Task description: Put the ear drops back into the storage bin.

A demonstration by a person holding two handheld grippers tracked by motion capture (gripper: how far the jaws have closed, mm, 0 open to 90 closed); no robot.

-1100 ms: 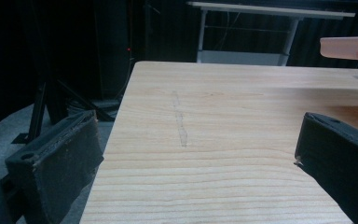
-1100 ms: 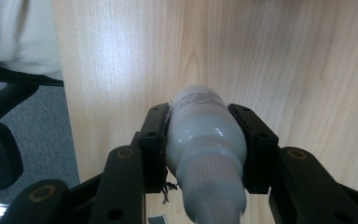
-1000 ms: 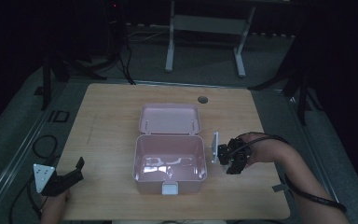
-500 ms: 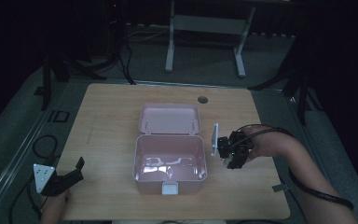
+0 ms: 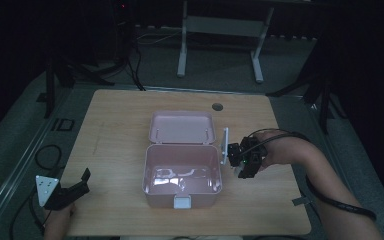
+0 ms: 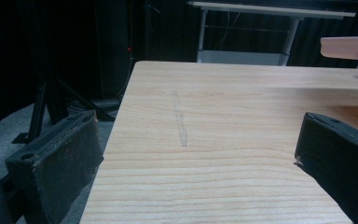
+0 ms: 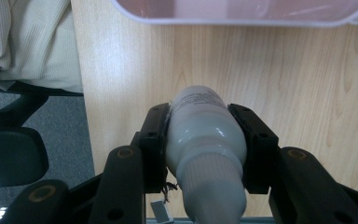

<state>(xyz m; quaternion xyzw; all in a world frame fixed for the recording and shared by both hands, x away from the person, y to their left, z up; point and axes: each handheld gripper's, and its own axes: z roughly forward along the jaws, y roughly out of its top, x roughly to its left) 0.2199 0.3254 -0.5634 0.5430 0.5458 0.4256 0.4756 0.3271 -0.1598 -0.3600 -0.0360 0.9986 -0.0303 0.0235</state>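
Observation:
A pink box (image 5: 155,199) stands open mid-table, its lid (image 5: 182,127) laid back behind it, and its inside looks empty. Just right of the box, my right gripper (image 5: 243,161) hovers over the table. In the right gripper view it (image 7: 201,114) is shut on a white plastic bottle (image 7: 205,135), with the box rim (image 7: 242,14) just ahead. My left gripper (image 5: 80,182) rests at the table's front left corner. In the left gripper view it (image 6: 196,135) is open with bare wood between the jaws. The pink lid edge (image 6: 349,46) shows far right.
A round cable hole (image 5: 217,106) lies behind the box. A small grey tab (image 5: 298,201) sits near the front right edge. The person's cream clothing (image 7: 28,42) and a dark chair (image 7: 9,158) are beside the table. A metal frame (image 5: 220,30) stands beyond it.
The right hand has shifted slightly beside the box's right wall and turned a little, still holding the bottle. The left gripper has not moved.

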